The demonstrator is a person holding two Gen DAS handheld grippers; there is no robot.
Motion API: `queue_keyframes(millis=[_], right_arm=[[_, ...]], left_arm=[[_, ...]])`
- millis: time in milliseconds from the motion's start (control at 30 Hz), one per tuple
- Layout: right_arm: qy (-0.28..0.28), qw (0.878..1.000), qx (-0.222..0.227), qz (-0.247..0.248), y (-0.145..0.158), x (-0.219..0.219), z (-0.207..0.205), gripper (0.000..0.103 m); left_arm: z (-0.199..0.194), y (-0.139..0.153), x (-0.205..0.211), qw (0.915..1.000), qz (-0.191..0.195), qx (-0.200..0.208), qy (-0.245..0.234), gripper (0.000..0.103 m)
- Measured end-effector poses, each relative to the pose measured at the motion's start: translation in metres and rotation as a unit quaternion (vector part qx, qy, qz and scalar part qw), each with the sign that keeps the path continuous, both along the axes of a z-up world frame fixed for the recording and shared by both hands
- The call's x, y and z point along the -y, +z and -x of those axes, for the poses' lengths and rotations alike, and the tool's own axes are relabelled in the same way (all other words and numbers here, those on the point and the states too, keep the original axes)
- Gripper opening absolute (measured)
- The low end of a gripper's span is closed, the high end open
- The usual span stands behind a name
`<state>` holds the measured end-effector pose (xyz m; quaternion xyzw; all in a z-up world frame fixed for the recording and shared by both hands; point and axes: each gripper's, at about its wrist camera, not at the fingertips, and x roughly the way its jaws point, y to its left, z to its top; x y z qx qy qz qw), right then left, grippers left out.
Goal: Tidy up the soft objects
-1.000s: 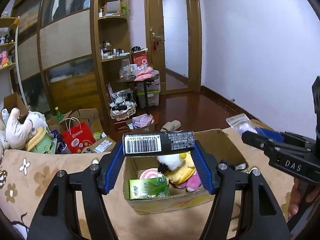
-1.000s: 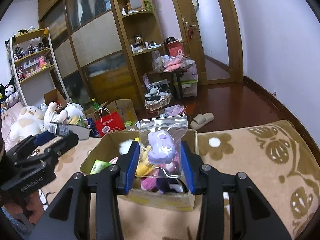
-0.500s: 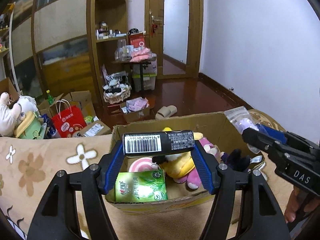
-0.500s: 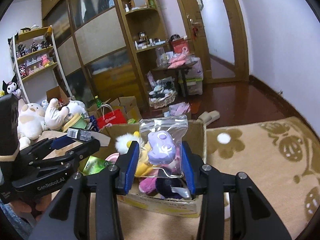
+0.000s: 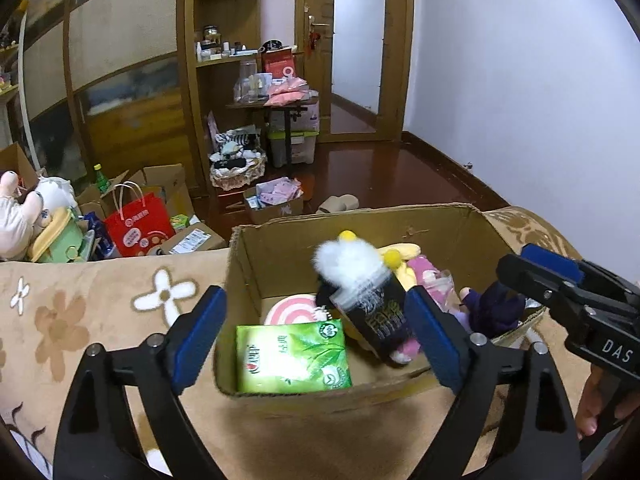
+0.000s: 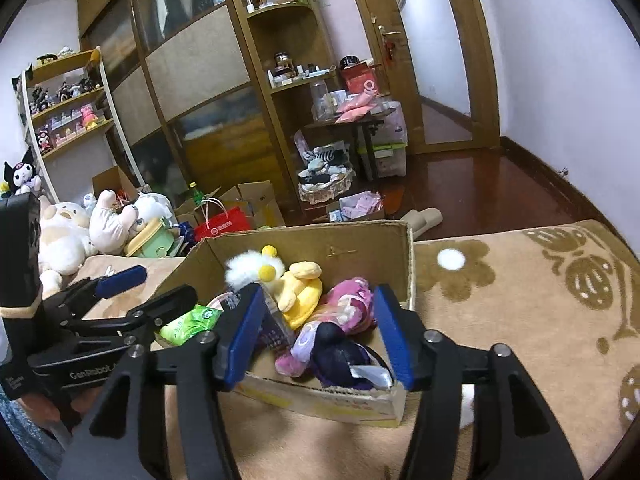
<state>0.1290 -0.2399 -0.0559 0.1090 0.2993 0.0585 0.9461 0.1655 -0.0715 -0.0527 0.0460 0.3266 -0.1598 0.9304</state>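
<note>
**Cardboard box, both tongs empty**

Cardboard box sits on a flowered blanket. Inside: 1 green tissue pack, 1 black packet tilted on the plush, 1 pink swirl disc, 1 white pom, 1 yellow plush, 1 pink plush, 1 dark purple plush.

L gripper wide apart over box front, holding nothing. R gripper also apart, empty, over the plush.

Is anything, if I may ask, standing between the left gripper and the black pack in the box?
Nothing visible does. The black pack lies against the white plush inside the cardboard box, just beside the right finger of the open left gripper.
</note>
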Motion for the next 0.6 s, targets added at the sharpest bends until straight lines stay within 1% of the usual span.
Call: queue_keyframes(millis=[33, 167, 233, 367, 433, 500, 600], right_arm=[[-0.003, 1.0, 0.001, 0.005, 0.002, 0.0, 0.003, 0.073], [-0.01, 1.0, 0.005, 0.018, 0.01, -0.002, 0.015, 0.082], [-0.014, 0.999, 0.009, 0.028, 0.016, -0.003, 0.024, 0.091], [-0.021, 0.999, 0.019, 0.034, 0.028, -0.002, 0.039, 0.095], [-0.025, 0.999, 0.024, 0.034, 0.034, -0.001, 0.047, 0.103], [-0.029, 0.998, 0.035, 0.034, 0.043, -0.002, 0.058, 0.103], [-0.032, 0.997, 0.049, 0.044, 0.056, -0.004, 0.073, 0.103]], left_arm=[[0.003, 0.002, -0.001, 1.0, -0.002, 0.001, 0.003, 0.092], [0.016, 0.009, -0.009, 0.9998, -0.012, 0.007, 0.012, 0.094], [0.024, 0.014, -0.012, 0.9997, -0.016, 0.009, 0.015, 0.095], [0.045, 0.026, -0.022, 0.9994, -0.017, 0.017, 0.026, 0.098], [0.057, 0.033, -0.031, 0.999, -0.007, 0.022, 0.037, 0.099], [0.069, 0.04, -0.039, 0.9986, 0.006, 0.025, 0.047, 0.099], [0.085, 0.051, -0.048, 0.9976, 0.016, 0.035, 0.057, 0.099]])
